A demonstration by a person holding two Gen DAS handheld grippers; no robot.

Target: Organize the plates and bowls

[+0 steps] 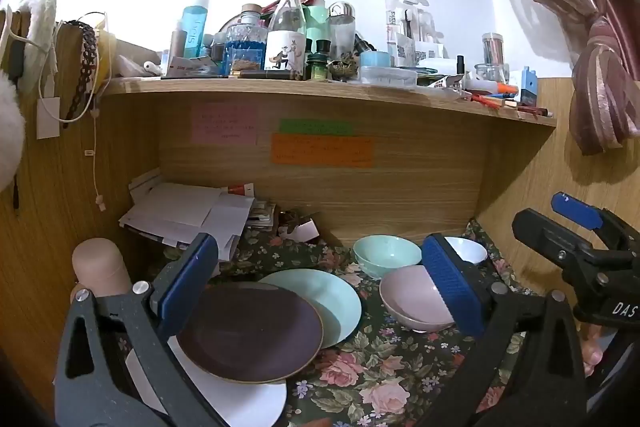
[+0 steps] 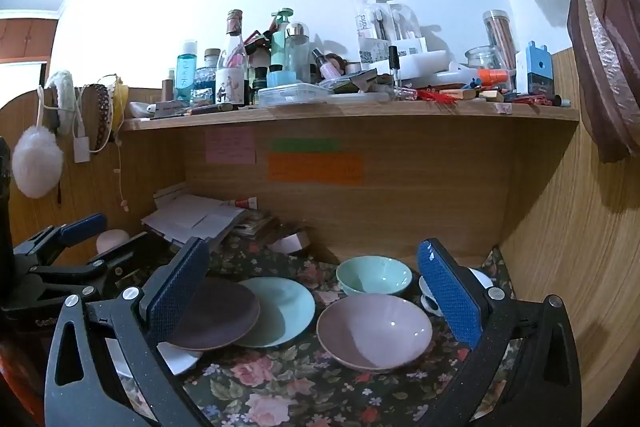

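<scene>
- The left wrist view showed fingertips (image 1: 592,351) under the right gripper (image 1: 576,223); the right wrist view did not.
- The left gripper (image 1: 320,279) and right gripper (image 2: 316,291) both stood wide, holding nothing.
- On the floral cloth (image 2: 288,383), the purple plate (image 2: 216,315) overlapped the green plate (image 2: 280,311) and white plate (image 1: 248,403).
- The pink bowl (image 2: 372,331), green bowl (image 2: 372,275) and white bowl (image 1: 468,249) sat empty.

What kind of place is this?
Probably a home desk nook, not a kitchen: a wooden shelf crowded with bottles, sticky notes on the back panel, and a flowered cloth under the dishes.
</scene>
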